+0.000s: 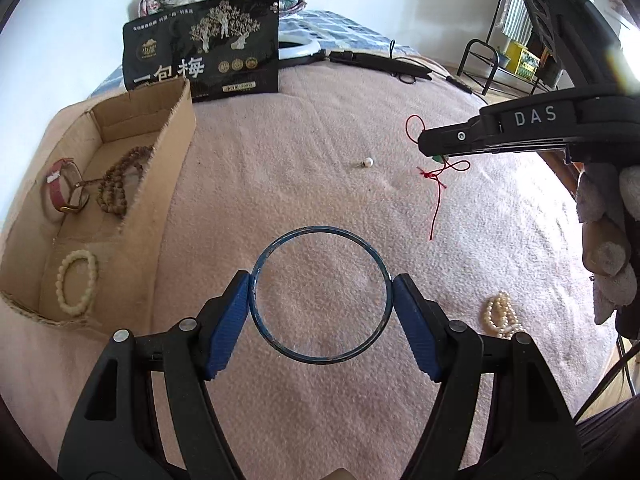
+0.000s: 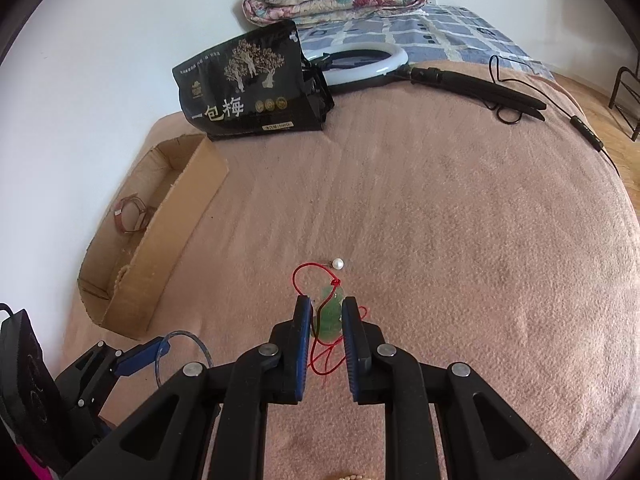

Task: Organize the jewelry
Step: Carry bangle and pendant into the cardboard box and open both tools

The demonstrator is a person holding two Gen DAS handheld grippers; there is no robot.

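Two grippers: left gripper (image 1: 320,300) clamps bangle (image 1: 320,231), blanket edge (image 2: 612,184) distant.

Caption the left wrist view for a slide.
Left gripper clasps blue bangle above pink blanket; cardboard box of jewelry at left.

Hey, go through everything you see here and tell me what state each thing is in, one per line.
Left gripper: shut on the blue bangle.
Right gripper: fingers around the green pendant, grip unclear.
Cardboard box: open, holding a watch and two bead bracelets.
Pearl earring: loose on the blanket.
Pearl strand: heaped on the blanket.
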